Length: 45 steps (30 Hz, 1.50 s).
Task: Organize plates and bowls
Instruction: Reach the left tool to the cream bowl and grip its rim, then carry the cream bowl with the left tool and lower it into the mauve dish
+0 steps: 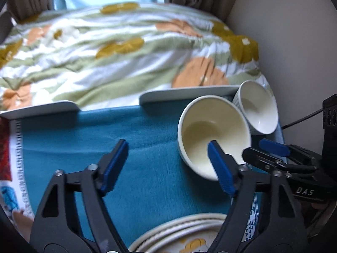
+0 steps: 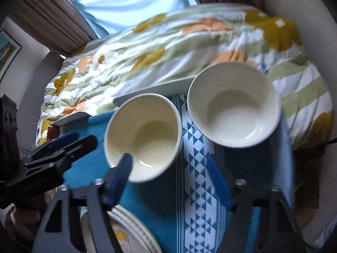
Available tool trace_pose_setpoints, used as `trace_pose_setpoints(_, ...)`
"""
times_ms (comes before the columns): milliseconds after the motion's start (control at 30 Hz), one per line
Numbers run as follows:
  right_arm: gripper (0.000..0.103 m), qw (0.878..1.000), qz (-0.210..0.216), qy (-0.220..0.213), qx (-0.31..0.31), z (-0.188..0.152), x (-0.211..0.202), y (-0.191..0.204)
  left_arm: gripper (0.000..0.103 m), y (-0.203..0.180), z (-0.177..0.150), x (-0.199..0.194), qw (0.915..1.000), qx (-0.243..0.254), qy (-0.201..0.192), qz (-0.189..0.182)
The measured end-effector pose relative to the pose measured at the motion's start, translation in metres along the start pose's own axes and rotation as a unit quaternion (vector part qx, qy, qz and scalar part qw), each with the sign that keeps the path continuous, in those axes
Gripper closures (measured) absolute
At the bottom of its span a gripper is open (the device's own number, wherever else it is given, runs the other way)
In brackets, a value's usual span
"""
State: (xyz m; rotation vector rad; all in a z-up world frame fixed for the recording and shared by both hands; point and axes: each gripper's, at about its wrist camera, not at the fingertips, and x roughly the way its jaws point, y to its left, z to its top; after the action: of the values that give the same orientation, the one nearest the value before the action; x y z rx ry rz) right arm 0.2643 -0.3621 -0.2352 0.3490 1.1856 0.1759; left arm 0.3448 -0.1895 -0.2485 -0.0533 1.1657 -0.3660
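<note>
cream bowl: upright, empty, glossy inside, on teal cloth | white bowl: upright, empty, just beside the first, toward the far right corner, ribbed outer wall | stacked plates: cream rims, yellow-orange print, near edge, partly hidden

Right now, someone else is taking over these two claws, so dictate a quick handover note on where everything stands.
Left claw: open, holding nothing, one finger in front of the near bowl.
Right claw: open, holding nothing, just short of the same bowl.
Things: two empty bowls side by side on the blue cloth, the far bowl towards the wall; stacked plates at the near edge.
Done: nothing gripped or stacked among the bowls.
Left: nest the bowls and tidy them with the plates.
</note>
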Motion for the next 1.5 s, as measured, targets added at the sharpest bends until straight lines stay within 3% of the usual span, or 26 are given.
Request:
trace_pose_setpoints(100,0.056,1.000,0.001,0.014,0.015,0.005,0.015,-0.004,0.060,0.000,0.006,0.024,0.9993,0.004,0.035,-0.014)
trace_pose_setpoints(200,0.069,0.999,0.003,0.029,0.021,0.011,0.022,-0.008,0.076,-0.001,0.014,0.040,0.9980,0.003,0.061,-0.019)
trace_pose_setpoints(433,0.084,0.999,0.002,0.044,0.028,0.016,0.027,-0.014,0.093,-0.010,0.017,0.053,0.9959,0.018,0.083,-0.030)
trace_pose_setpoints(1000,0.091,0.999,0.006,0.043,0.017,0.019,0.020,-0.002,0.095,-0.015,0.013,0.027,0.9975,0.037,0.061,0.003)
trace_pose_setpoints(1300,0.092,0.999,0.002,0.029,-0.015,0.015,-0.020,0.023,0.095,-0.023,0.002,-0.031,0.9993,0.016,0.032,0.010)
trace_pose_setpoints(1500,0.092,0.997,0.027,0.031,-0.058,0.006,-0.050,0.057,0.095,-0.009,-0.022,-0.093,0.9996,-0.022,0.000,0.020)
